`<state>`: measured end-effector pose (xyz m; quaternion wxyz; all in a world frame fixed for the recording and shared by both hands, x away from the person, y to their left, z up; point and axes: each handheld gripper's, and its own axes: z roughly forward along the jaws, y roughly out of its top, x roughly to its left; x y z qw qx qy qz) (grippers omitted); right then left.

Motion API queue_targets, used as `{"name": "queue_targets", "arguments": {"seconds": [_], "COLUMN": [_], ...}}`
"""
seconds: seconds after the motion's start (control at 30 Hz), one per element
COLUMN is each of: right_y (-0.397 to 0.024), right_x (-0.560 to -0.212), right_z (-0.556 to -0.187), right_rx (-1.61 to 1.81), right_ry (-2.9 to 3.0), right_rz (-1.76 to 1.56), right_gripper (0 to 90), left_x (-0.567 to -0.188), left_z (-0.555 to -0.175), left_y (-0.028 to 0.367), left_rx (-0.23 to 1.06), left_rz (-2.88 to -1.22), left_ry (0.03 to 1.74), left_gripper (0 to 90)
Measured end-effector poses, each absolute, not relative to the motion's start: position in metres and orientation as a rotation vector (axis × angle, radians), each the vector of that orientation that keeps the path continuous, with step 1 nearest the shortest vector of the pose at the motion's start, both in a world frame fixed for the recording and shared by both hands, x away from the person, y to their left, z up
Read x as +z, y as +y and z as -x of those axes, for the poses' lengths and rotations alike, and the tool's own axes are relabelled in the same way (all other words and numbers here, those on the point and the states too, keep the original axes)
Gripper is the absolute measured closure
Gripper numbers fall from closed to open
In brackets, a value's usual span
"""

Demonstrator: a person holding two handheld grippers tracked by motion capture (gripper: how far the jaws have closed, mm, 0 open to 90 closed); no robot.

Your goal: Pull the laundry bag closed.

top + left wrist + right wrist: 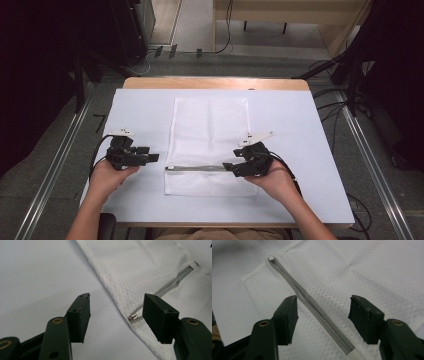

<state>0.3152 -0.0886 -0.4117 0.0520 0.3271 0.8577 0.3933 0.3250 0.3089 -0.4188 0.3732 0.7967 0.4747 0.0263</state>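
High view: the right gripper [231, 167], jaws spread and empty, sits at the end of a grey zipper [196, 168] crossing a white mesh bag [210, 125]. Left gripper [152, 157], also wide open, hovers just beside the bag's left edge.

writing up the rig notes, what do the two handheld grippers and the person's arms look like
Both the left gripper and right gripper are black, each topped by a pale grey three-cornered plate and trailing a black cable. Up close, the jaws are dark arms with brass-ringed rivets and blocky black pads. The forearms are bare, no sleeves in view.
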Motion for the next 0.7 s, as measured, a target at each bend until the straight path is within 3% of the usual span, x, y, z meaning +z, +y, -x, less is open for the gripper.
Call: {"name": "queue_targets", "arguments": {"seconds": [0.7], "right_y": [-0.037], "right_x": [-0.416], "right_z": [-0.323], "right_rx": [1.154], "right_ry": [2.687], "right_rz": [-0.89], "right_gripper": [41.7], "left_x": [-0.419], "left_z": [-0.327], "left_y": [0.31], "left_rx": [0.064], "left_rz": [-2.029], "left_ry": [1.212], "left_gripper": [39.1]}}
